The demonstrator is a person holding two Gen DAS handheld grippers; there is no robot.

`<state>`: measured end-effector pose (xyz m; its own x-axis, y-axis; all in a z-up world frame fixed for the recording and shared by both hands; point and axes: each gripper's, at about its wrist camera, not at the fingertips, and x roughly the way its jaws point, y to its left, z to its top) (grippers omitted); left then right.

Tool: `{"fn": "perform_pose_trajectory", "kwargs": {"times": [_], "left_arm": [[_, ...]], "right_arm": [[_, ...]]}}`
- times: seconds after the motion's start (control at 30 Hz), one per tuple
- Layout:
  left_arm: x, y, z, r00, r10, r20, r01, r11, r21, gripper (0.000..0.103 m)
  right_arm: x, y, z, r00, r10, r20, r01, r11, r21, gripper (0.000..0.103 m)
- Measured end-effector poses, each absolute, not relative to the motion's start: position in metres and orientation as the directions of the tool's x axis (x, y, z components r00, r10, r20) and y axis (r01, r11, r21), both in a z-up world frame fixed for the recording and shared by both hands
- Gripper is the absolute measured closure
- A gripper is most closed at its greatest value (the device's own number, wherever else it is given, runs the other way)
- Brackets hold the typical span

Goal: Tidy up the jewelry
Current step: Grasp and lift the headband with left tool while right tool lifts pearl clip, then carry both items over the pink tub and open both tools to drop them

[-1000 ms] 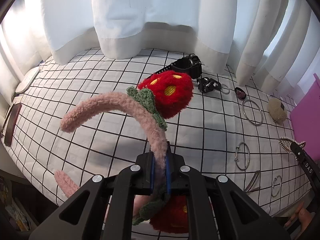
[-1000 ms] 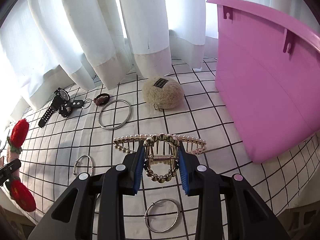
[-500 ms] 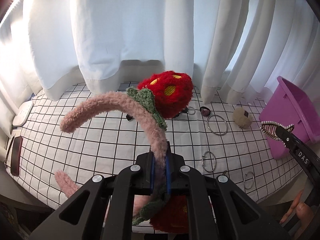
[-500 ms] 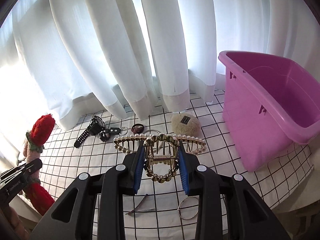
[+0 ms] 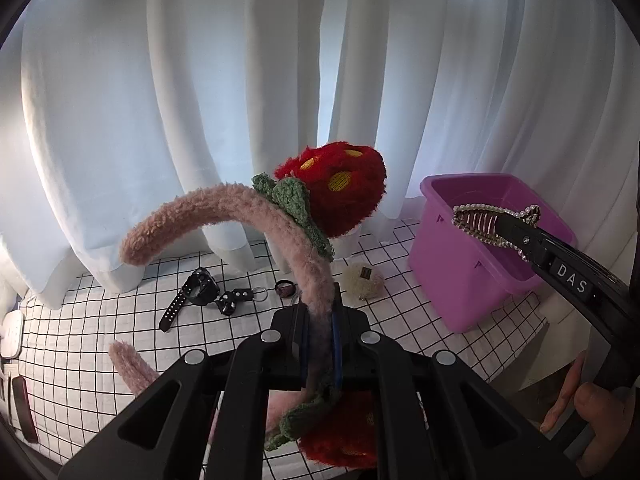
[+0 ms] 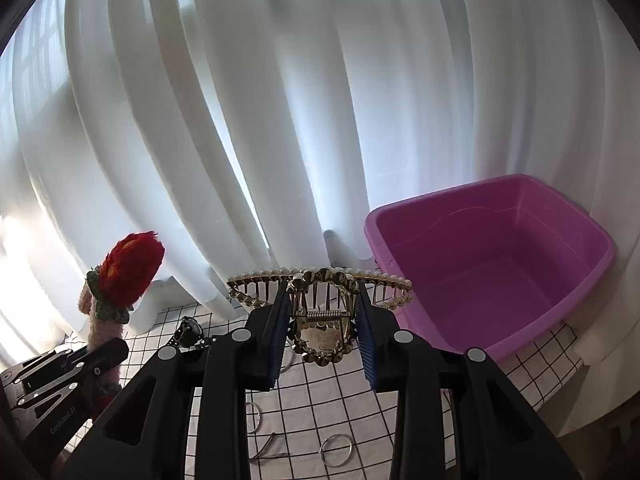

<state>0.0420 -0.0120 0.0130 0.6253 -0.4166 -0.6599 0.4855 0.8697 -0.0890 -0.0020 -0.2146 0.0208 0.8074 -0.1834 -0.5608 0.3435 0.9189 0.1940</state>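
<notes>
With the right gripper (image 6: pixel 322 334) clamped on the pearl hair claw (image 6: pixel 320 300) beside the purple bin (image 6: pixel 492 280), carry it over the rim before releasing, while the left gripper (image 5: pixel 320 328) grips the plush headband (image 5: pixel 256 216).

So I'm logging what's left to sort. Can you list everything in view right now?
fuzzy headband: 1, pink with red strawberries, held in left gripper
hair claw: 1, gold with pearls, held in right gripper, by the bin
bin: 1, purple, right on the table
watch: 1, black, on the table near curtain
key fob: 1, black, beside watch
puff: 1, cream, left of bin
metal rings: at least 2, silver, near table edge
tablecloth: 1, white with black grid
curtain: white, behind table
left gripper: black, shut
right gripper: black, shut
</notes>
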Motion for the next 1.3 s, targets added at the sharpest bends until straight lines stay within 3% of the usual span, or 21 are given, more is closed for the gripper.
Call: {"fn": "perform_pose_trajectory", "kwargs": {"times": [0.33,0.57,0.9,1.3], "left_arm": [[0.025,-0.164,0.050,0.626,-0.519,-0.582,0.568,0.815,-0.116,0.094],[0.034,-0.267,0.055,0.615,-0.519,-0.594,0.562,0.816,-0.132,0.094],[0.066,-0.350,0.002,0.534,-0.453,-0.714,0.526,0.839,-0.138,0.094],[0.102,-0.376,-0.062,0.374,-0.312,-0.873,0.444,0.887,-0.127,0.093]], "right_arm": [[-0.020,-0.373,0.049,0.803,-0.239,-0.546,0.378,0.913,0.155,0.073],[-0.009,-0.467,0.048,0.787,-0.208,-0.581,0.353,0.924,0.147,0.073],[0.030,-0.538,0.006,0.705,-0.119,-0.699,0.311,0.938,0.153,0.073],[0.074,-0.555,-0.066,0.489,0.005,-0.872,0.291,0.942,0.169,0.073]]}}
